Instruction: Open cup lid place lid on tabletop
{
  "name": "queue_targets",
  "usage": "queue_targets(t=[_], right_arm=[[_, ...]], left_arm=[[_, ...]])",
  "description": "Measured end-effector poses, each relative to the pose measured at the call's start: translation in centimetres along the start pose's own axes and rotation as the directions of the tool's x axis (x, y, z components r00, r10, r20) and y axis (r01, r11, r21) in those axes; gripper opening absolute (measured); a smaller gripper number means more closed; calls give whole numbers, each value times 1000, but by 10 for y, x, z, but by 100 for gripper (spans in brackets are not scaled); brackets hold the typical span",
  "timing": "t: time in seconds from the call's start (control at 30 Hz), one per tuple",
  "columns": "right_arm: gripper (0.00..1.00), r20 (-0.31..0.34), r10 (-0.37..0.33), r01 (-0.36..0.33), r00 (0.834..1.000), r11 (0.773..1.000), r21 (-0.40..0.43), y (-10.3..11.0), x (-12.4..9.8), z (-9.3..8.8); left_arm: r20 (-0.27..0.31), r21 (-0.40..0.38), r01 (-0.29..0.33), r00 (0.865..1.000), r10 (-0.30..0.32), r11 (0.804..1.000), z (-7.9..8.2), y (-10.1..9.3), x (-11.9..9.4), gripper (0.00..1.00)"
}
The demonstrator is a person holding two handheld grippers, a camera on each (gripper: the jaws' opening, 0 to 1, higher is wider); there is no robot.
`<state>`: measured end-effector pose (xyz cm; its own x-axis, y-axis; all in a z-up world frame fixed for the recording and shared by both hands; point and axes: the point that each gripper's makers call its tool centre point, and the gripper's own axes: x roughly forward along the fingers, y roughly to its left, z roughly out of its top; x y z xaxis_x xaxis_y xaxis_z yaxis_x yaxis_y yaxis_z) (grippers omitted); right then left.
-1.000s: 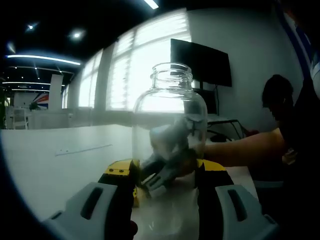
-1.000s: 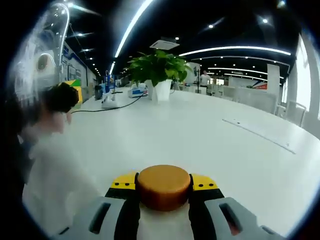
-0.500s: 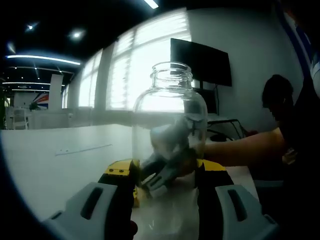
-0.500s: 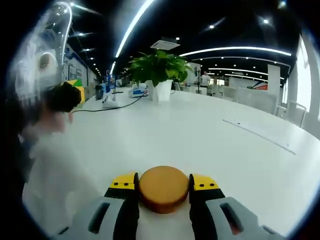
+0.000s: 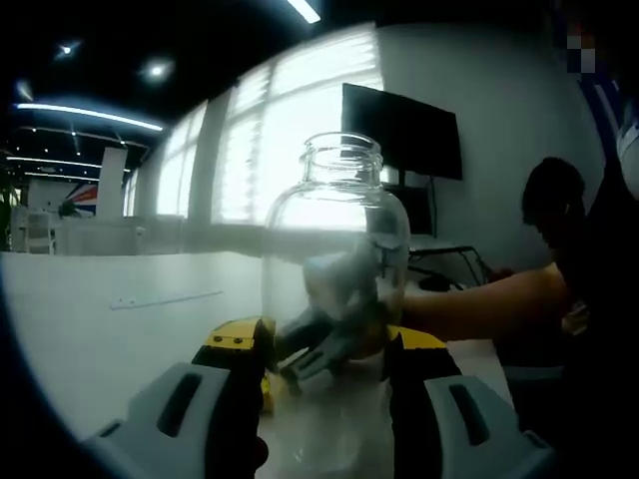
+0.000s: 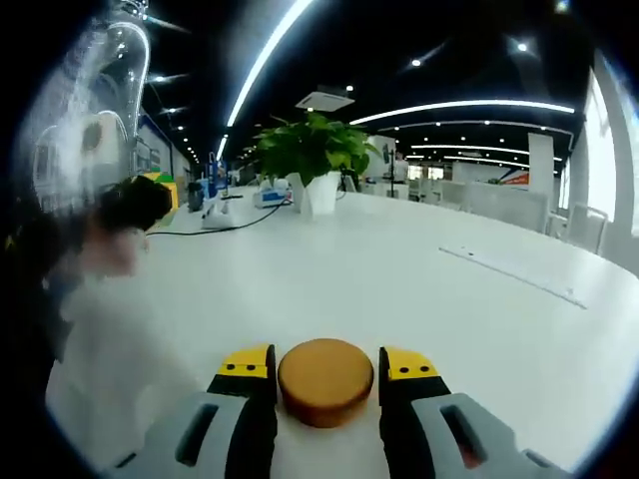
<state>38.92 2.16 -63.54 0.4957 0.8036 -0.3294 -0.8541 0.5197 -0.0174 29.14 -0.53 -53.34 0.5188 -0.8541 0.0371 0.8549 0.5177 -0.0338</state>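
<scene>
Right claw (image 6: 326,391): jaws parted, yellow tips either side of the lid (image 6: 325,381) with a thin gap showing on both sides; not gripping it. Lid is a round brown disc, lying flat on the white table (image 6: 419,289), between the jaws. At the left edge of the right gripper view the glass jar (image 6: 85,130) rises, blurred and close. Farther back on the table: a potted plant (image 6: 313,150) in a white pot, a dark cable (image 6: 215,220) running toward it, small items near the pot too small to identify. A thin strip (image 6: 509,274) lies on the table to the right. Ceiling light strips overhead.

Left claw (image 5: 324,354): jaws closed against the lower body of the jar (image 5: 337,289), one on each side, holding it upright. Jar is clear glass, mouth open, threaded neck bare. Seen through the glass: the right claw, grey and distorted, beyond the jar. A person's forearm (image 5: 479,304) reaches in from the right behind the jar. Background: table surface (image 5: 100,319) to the left, a dark screen (image 5: 404,130) on the wall, bright windows (image 5: 270,140).
</scene>
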Motion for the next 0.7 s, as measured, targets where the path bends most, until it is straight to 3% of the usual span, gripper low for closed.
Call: queue_targets(t=[0.5, 0.7], right_arm=[[35, 114, -62, 58, 991, 998, 38, 0, -29, 24], [35, 183, -128, 116, 975, 990, 77, -5, -53, 36]], left_arm=[[55, -23, 6, 998, -5, 1000, 18, -3, -13, 57], [79, -29, -27, 996, 29, 999, 24, 2, -26, 57]])
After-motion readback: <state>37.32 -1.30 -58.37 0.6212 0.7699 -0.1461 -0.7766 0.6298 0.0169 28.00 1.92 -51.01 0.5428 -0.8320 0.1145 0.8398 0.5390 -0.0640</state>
